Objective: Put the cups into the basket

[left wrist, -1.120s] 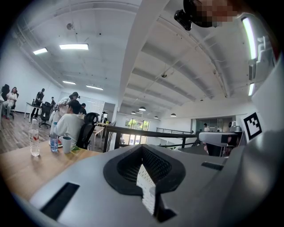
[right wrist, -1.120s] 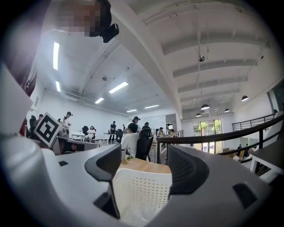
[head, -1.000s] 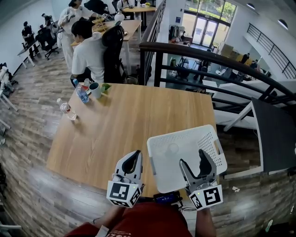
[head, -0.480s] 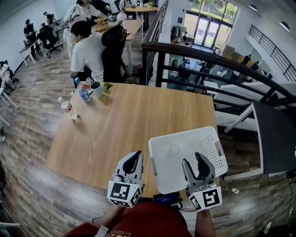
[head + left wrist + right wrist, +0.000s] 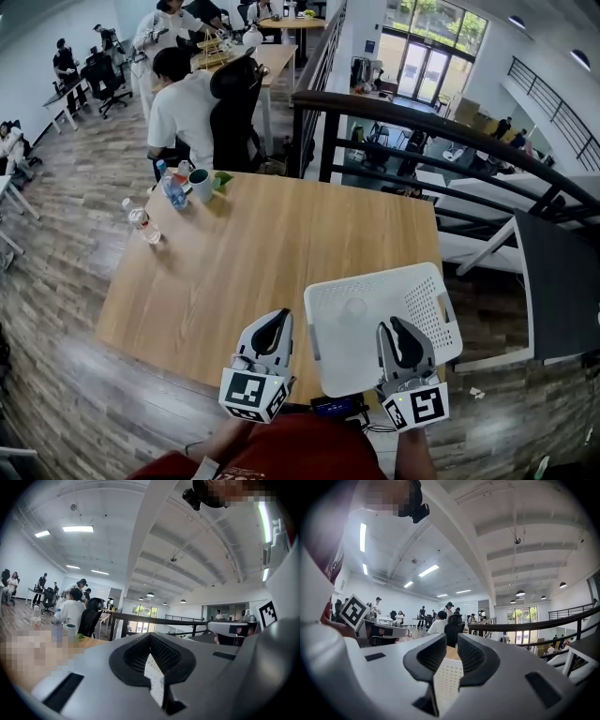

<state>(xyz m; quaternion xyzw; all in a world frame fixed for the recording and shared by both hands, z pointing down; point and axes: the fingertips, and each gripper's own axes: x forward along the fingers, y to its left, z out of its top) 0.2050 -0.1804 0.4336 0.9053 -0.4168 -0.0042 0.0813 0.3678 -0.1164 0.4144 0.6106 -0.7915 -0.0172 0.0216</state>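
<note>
A white perforated basket sits at the table's near right corner and looks empty. A teal mug stands far off at the back left corner; it also shows small in the left gripper view. My right gripper hangs over the basket's near right part. Its jaws have just been closing and now leave a slim gap with nothing between them; the basket shows through below. My left gripper floats over the table's near edge, left of the basket, its jaws together and empty.
Two plastic bottles stand near the mug at the wooden table's left side. A seated person in a black chair is just behind that corner. A dark railing runs behind the table.
The right gripper's jaws have narrowed from wide apart to a thin gap. Both grippers have stayed where they were, and nothing on the table has moved.
</note>
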